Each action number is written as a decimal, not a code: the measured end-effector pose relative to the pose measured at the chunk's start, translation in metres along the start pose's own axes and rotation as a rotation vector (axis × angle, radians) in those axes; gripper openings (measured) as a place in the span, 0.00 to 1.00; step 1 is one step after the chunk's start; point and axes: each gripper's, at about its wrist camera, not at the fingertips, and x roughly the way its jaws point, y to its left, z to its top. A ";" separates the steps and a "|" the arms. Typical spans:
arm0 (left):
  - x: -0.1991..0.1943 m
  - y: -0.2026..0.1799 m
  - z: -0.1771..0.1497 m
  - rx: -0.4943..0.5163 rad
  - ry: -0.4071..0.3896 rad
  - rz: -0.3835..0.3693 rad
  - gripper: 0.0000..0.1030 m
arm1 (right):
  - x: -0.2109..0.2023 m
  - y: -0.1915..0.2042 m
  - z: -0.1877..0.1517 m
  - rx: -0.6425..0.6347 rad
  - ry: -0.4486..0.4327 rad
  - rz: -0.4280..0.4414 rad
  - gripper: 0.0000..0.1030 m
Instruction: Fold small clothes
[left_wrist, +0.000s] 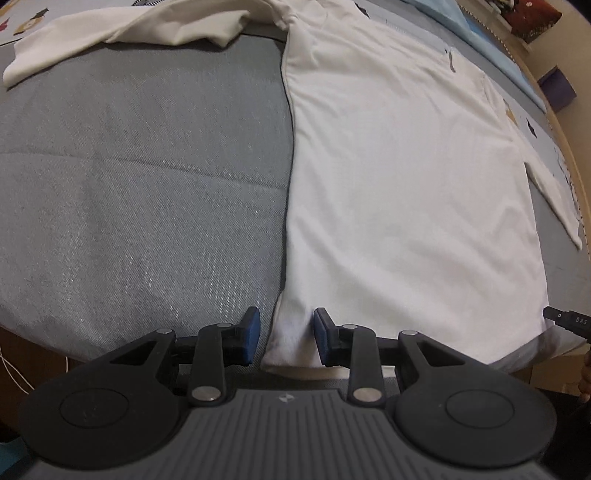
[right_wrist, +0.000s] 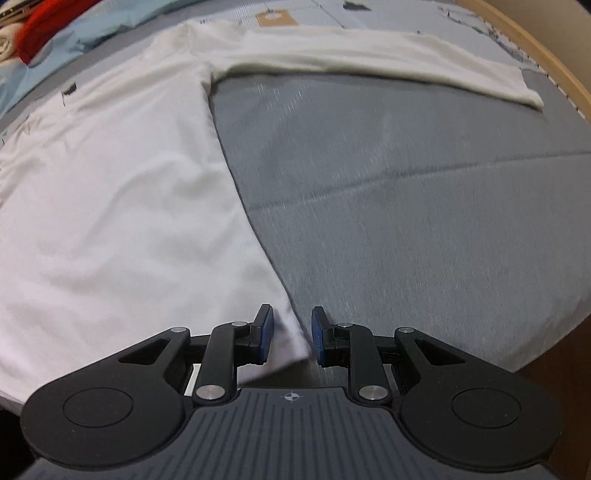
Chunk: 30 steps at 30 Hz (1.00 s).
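A white long-sleeved shirt (left_wrist: 399, 177) lies flat on a grey bed cover (left_wrist: 140, 192), hem towards me. One sleeve (left_wrist: 110, 37) stretches out to the left. In the left wrist view my left gripper (left_wrist: 287, 338) stands open, pointing steeply down, with the shirt's left hem corner (left_wrist: 288, 343) between its blue pads and a gap beside the left pad. In the right wrist view my right gripper (right_wrist: 292, 336) is open too, with the right hem corner (right_wrist: 290, 345) loose between its pads. That shirt (right_wrist: 110, 192) has its other sleeve (right_wrist: 369, 55) stretched out to the right.
The bed's near edge runs just under both grippers. A wooden frame (right_wrist: 546, 48) borders the bed on the right. Light blue bedding (left_wrist: 461, 18), a purple box (left_wrist: 557, 88), a red cloth (right_wrist: 40, 26) and a brown paper tag (right_wrist: 275, 18) lie at the far end.
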 end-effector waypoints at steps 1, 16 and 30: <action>0.001 -0.002 -0.001 0.011 0.005 0.003 0.33 | 0.000 0.001 0.000 -0.003 0.006 0.008 0.23; -0.028 -0.009 -0.003 0.087 -0.140 0.091 0.06 | -0.033 -0.003 -0.009 -0.006 -0.041 0.032 0.05; -0.015 -0.011 -0.006 0.118 -0.062 0.153 0.11 | -0.036 0.008 -0.013 -0.058 -0.062 -0.102 0.11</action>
